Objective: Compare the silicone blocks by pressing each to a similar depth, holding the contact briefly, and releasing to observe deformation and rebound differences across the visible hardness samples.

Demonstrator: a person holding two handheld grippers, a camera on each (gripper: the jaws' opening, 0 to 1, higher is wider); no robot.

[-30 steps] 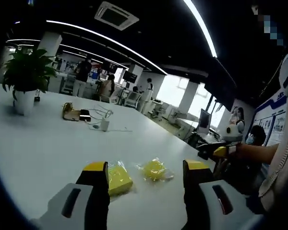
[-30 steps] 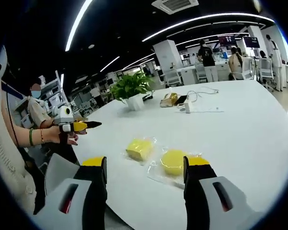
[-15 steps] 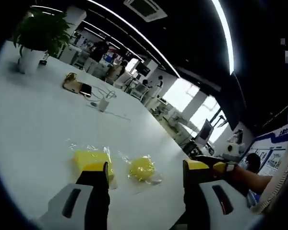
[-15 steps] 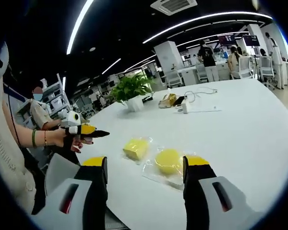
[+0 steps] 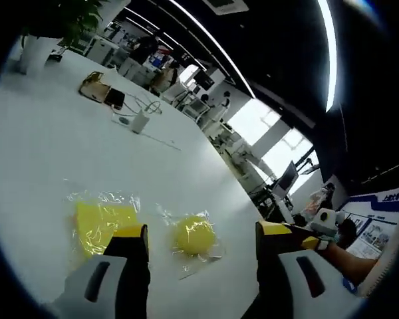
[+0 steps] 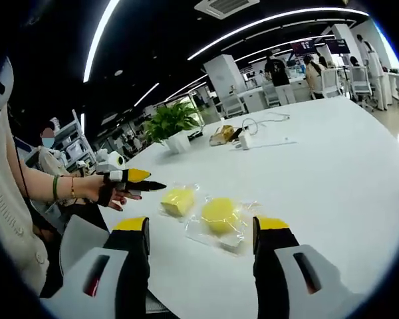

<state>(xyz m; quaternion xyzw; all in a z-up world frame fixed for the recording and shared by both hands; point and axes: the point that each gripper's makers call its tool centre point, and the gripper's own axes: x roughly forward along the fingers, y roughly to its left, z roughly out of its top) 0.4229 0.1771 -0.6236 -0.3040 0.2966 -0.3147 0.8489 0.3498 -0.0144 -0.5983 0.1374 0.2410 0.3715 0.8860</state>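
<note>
bare table [image 6: 332, 173], plant [image 6: 171, 123] far

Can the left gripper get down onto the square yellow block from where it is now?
Probably yes. The left gripper hangs open above the table, with the bagged square yellow block beside its left jaw and nothing between them. The round yellow block lies apart from it.

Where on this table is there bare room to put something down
Bare white table spreads to the right of the round yellow block, and between the two bagged blocks and the white charger with its cable. It is crowded around the square yellow block, where the left gripper hovers close.
</note>
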